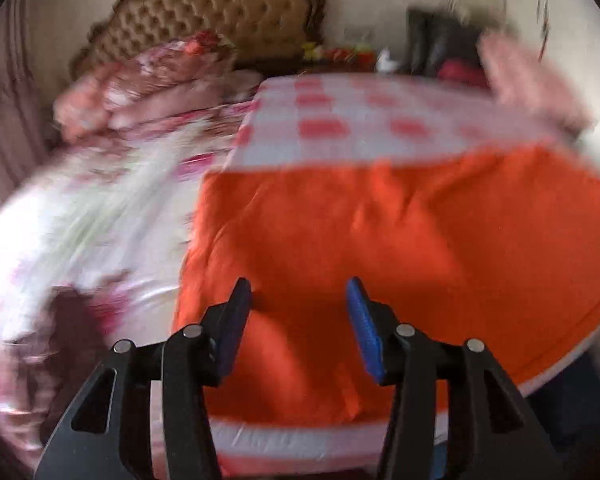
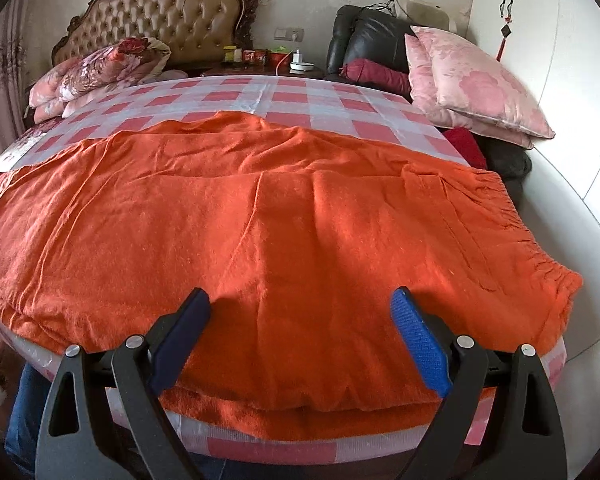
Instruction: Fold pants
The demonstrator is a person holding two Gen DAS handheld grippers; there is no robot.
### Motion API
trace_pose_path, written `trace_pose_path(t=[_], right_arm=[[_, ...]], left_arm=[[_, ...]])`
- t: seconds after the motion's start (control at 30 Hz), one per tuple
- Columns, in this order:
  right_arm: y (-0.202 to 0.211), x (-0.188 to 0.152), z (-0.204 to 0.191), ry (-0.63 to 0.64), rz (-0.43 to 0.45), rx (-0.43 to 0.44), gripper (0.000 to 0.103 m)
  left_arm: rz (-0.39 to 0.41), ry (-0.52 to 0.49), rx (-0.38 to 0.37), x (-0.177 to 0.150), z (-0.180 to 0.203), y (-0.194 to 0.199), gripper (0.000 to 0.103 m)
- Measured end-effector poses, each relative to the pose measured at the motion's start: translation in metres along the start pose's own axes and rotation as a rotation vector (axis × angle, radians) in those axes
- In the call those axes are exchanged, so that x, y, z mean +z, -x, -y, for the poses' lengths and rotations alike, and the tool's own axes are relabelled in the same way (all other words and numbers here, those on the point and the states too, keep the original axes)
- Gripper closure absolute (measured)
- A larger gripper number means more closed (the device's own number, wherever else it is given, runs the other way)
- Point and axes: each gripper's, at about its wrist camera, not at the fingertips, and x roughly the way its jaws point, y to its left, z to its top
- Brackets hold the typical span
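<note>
Orange pants (image 2: 284, 216) lie spread flat across a table with a red-and-white checked cloth (image 2: 292, 98). Their elastic waistband (image 2: 528, 236) is at the right and the legs run off to the left. My right gripper (image 2: 302, 300) is open and empty, just above the near edge of the pants. In the blurred left wrist view the pants (image 1: 400, 232) fill the right half, with their left end near the table's left edge. My left gripper (image 1: 298, 292) is open and empty over the near left part of the pants.
A bed with floral bedding (image 1: 100, 184) and a tufted headboard (image 2: 160, 16) stands left of the table. Pink pillows (image 2: 476, 80) and a black chair (image 2: 364, 36) are at the right. A nightstand with small items (image 2: 268, 58) is behind.
</note>
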Motion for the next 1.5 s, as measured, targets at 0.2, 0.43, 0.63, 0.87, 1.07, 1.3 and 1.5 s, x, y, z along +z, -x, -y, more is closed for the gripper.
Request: trace_pose_path(t=[0.2,0.43,0.63,0.87,1.07,1.3,1.5], right_arm=[[0.005,0.004,-0.008,0.002,0.009,-0.036,0.014],[0.001,0.002,-0.013,-0.026,-0.001,-0.014,0.014],[-0.003,0.000,-0.007,-0.074,-0.017,0.014,0.011],[-0.002,-0.001,-0.008,-0.102,-0.028,0.011,0.011],[0.000,0.000,-0.007,-0.110,-0.039,0.011,0.011],[0.027,0.015,-0.053,-0.040,0.057,0.160,0.011],[0.016,0.013,-0.101,0.030,0.002,0.230,0.011]], left_arm=[[0.111,0.099,0.113,-0.007,0.016,0.032,0.040],[0.185,0.014,-0.063,0.001,0.085,0.024,0.032],[0.062,0.073,-0.100,0.002,0.100,-0.006,0.026],[0.065,0.085,-0.084,-0.006,0.100,-0.004,0.025],[0.061,0.096,-0.079,-0.008,0.098,0.001,0.024],[0.062,0.095,-0.079,-0.008,0.098,0.003,0.021],[0.057,0.142,-0.044,-0.018,0.071,0.006,0.019]])
